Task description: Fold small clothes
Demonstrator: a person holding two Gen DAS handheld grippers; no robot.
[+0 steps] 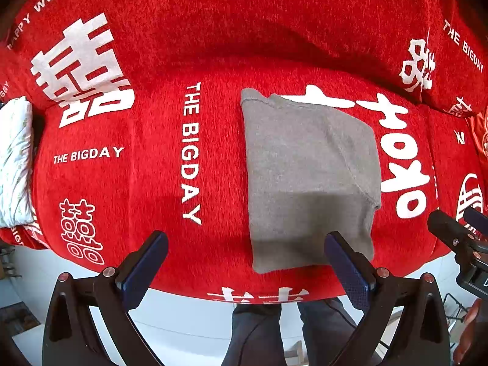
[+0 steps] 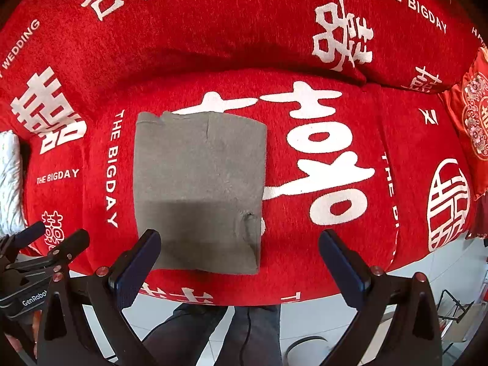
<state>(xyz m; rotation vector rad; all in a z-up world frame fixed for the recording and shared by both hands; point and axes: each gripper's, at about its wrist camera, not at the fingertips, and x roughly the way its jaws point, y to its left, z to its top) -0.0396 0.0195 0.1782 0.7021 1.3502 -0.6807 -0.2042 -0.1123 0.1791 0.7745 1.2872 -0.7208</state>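
Observation:
A small grey garment [image 1: 308, 177] lies folded into a rectangle on the red sofa seat; it also shows in the right wrist view [image 2: 198, 189]. My left gripper [image 1: 247, 259] is open and empty, held above the seat's front edge, with the garment's near corner by its right finger. My right gripper [image 2: 241, 259] is open and empty, above the garment's near edge. The right gripper shows at the right edge of the left wrist view [image 1: 457, 222]; the left gripper shows at the left edge of the right wrist view [image 2: 52, 238].
The red sofa cover [image 1: 152, 167] has white lettering. A white patterned cushion [image 1: 15, 158] lies at the left end, a red embroidered cushion [image 2: 472, 122] at the right end. The person's legs [image 2: 213, 335] stand on a white floor below the seat edge.

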